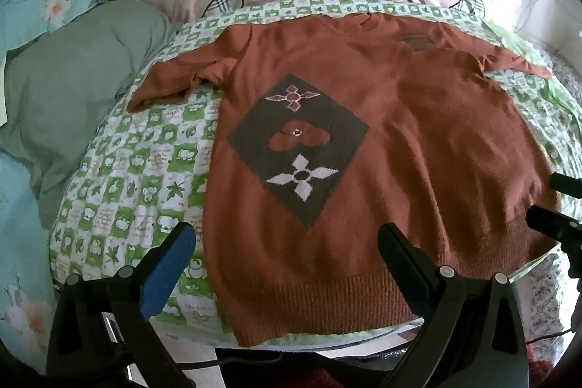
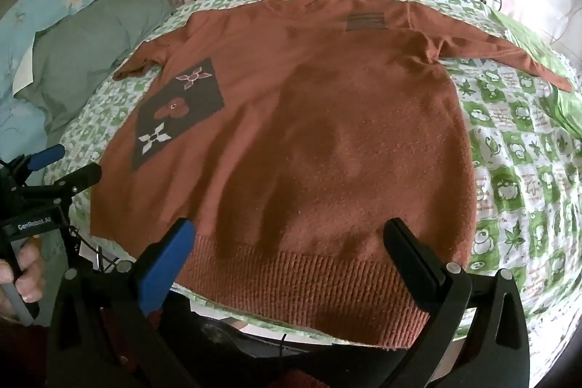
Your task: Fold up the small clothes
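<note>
Two grippers, left gripper point(image 1: 287, 242) and right gripper point(image 2: 291, 239), are hanging spread wide and empty over a rust-orange knitted sweater point(image 2: 291, 133) lying flat on a green-and-white checked bedsheet point(image 2: 516, 148), centre frame.

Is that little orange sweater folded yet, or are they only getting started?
Only starting. Done: the orange sweater lies spread flat, front up, on the green checked cloth, both sleeves out to the sides. In hand: nothing; the left gripper and right gripper are both open above the ribbed hem. Left: every fold, since no sleeve or side is turned in.
</note>
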`<action>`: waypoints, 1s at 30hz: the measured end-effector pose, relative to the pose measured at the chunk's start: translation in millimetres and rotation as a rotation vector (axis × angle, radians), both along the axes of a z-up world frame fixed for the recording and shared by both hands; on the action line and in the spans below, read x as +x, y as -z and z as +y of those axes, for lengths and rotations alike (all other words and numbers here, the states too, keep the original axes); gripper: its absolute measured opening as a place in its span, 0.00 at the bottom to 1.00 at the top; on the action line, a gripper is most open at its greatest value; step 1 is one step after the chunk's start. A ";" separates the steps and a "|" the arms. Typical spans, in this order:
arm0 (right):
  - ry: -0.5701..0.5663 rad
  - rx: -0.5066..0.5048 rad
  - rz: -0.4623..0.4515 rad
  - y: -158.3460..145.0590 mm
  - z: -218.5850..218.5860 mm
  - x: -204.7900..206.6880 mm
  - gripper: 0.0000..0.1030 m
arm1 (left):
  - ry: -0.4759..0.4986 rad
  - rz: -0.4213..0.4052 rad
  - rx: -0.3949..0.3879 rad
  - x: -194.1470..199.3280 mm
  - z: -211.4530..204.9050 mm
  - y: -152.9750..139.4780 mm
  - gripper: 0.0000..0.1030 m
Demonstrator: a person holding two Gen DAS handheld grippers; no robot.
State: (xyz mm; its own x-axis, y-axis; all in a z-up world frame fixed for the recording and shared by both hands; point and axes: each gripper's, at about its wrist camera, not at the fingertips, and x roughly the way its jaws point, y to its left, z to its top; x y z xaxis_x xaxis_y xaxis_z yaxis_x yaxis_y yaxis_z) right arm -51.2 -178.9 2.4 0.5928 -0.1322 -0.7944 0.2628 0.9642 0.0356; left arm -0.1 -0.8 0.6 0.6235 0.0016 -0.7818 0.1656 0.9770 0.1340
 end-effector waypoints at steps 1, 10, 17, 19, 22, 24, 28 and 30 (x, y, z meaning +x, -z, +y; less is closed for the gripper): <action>-0.001 0.004 -0.001 -0.1 -0.4 0.0 1.00 | 0.001 0.001 0.001 -0.1 -0.8 -0.3 0.98; -0.004 0.017 -0.002 -0.9 -5.4 1.2 1.00 | 0.006 0.000 0.003 0.6 -2.9 2.0 0.98; 0.000 0.021 -0.004 -1.4 8.3 0.6 1.00 | 0.004 -0.002 -0.008 -2.4 -2.7 2.1 0.98; -0.008 0.022 -0.006 -1.1 2.6 -0.6 1.00 | 0.004 -0.002 -0.019 -0.7 -1.3 3.7 0.98; -0.024 0.019 -0.012 -1.2 -1.3 -0.6 1.00 | 0.006 -0.005 -0.018 -0.6 -0.7 4.6 0.98; -0.023 0.023 -0.014 -2.4 -0.3 -1.0 1.00 | 0.007 -0.005 -0.020 -0.5 -0.3 4.9 0.98; -0.022 0.026 -0.014 -3.6 -0.5 -1.6 1.00 | 0.007 -0.012 -0.037 -0.8 -0.6 5.2 0.98; -0.023 0.039 -0.026 -4.4 -0.1 -2.1 1.00 | 0.007 -0.020 -0.056 -0.9 0.0 5.0 0.98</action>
State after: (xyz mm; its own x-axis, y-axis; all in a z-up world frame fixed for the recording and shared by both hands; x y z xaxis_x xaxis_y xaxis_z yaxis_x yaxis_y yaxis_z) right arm -53.3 -179.1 6.8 0.6162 -0.0872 -0.7828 0.2391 0.9677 0.0803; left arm -1.0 -0.8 -4.4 0.6386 -0.0464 -0.7682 0.1702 0.9820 0.0822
